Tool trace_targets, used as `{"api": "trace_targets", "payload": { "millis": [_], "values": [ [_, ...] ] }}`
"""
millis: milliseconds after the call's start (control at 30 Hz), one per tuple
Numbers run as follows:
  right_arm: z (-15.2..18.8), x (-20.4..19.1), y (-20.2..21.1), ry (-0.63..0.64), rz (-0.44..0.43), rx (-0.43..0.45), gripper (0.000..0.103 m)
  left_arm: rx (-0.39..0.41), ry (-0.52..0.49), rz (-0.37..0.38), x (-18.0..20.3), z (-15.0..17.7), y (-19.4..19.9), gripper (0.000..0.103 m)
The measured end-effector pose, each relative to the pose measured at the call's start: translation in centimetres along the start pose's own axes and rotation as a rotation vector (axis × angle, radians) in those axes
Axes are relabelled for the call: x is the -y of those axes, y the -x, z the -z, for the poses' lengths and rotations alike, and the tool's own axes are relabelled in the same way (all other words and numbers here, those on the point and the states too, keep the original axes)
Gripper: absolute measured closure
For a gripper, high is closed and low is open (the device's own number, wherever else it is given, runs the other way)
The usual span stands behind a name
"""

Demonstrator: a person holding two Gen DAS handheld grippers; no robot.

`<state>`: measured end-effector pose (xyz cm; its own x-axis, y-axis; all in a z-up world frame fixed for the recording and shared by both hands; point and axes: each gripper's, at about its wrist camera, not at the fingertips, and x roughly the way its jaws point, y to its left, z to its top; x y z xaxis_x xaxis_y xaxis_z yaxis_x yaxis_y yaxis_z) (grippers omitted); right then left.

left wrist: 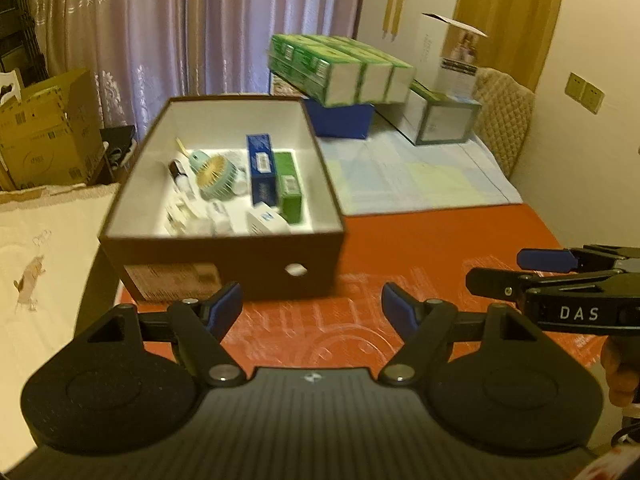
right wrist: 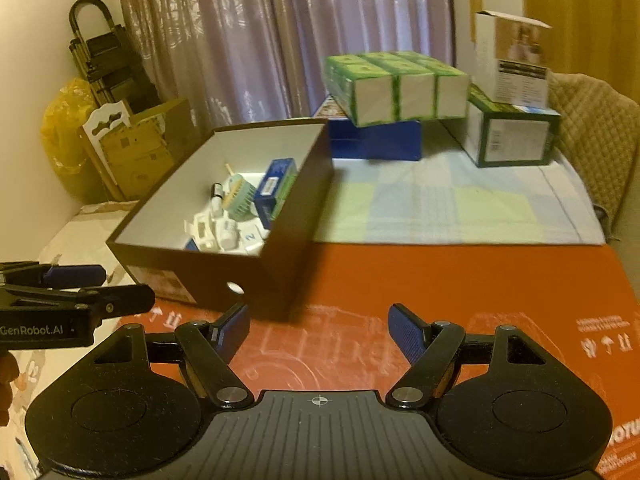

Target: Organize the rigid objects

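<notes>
Left wrist view had both the left gripper [left wrist: 312,306] and right gripper [right wrist: 319,330] wide and empty, near the brown box [left wrist: 224,258] already holding the small items. Swinging in carelessly could've shoved it across the red mat [left wrist: 420,248].

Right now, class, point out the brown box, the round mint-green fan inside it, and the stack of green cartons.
brown box [left wrist: 224,248]: left wrist view, its near outer wall.
mint-green fan [left wrist: 216,178]: left wrist view, its round grille.
stack of green cartons [right wrist: 394,98]: right wrist view, a white end face.
</notes>
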<state>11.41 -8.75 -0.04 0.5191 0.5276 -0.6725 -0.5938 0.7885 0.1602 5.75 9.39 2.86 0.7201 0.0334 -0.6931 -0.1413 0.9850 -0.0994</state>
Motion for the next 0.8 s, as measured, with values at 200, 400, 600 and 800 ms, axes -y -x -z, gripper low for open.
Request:
{"api": "trace_targets", "payload": {
  "millis": [200, 400, 600, 800],
  "values": [
    [2.4, 2.0, 3.4, -0.031, 0.008, 0.002, 0.03, -0.014, -0.022, 0.007, 3.7, 2.2, 1.6, 0.031],
    [5.2, 3.3, 6.8, -0.057, 0.018, -0.013, 0.03, -0.02, -0.035, 0.02, 6.4, 4.6, 3.6, 0.031],
    [7.5, 4.0, 9.4, -0.072, 0.03, -0.026, 0.03, -0.031, -0.04, 0.034, 8.4, 6.8, 5.0, 0.031],
    [9.6, 4.3, 11.1, -0.084, 0.04, -0.037, 0.03, -0.047, -0.04, 0.04, 9.5, 8.6, 5.7, 0.031]
  ]
}}
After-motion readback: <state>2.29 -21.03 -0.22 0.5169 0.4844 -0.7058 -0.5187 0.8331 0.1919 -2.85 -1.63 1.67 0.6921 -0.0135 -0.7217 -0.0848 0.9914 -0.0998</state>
